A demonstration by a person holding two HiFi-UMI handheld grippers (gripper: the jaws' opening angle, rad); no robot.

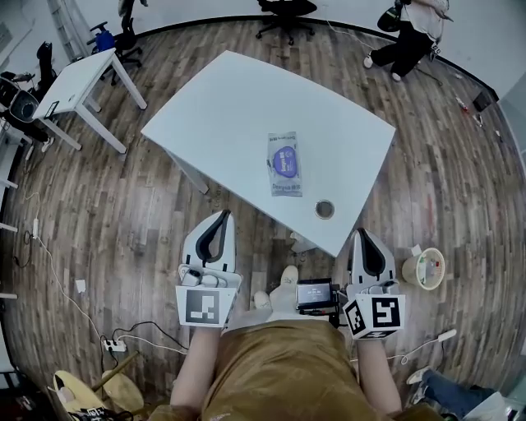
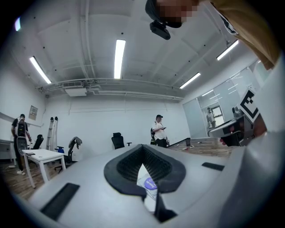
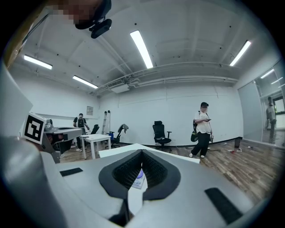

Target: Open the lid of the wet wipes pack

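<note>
The wet wipes pack [image 1: 285, 163] lies flat in the middle of the white table [image 1: 222, 107], with a purple oval lid on its clear wrapper. My left gripper [image 1: 217, 220] and right gripper [image 1: 362, 238] are held close to my body, short of the table's near edge and well apart from the pack. Both have their jaws together with nothing held. In the left gripper view the pack [image 2: 148, 185] shows through the slit between the jaws of the left gripper [image 2: 143, 151]. The right gripper view shows the pack [image 3: 138, 178] the same way past the right gripper [image 3: 142, 153].
A small roll of tape [image 1: 325, 209] sits on the table near its front corner. A pale bucket [image 1: 423, 267] stands on the wood floor to the right. A smaller white table [image 1: 82, 78] and office chairs [image 1: 286, 12] stand farther off, and a person [image 1: 408, 37] stands at the back right.
</note>
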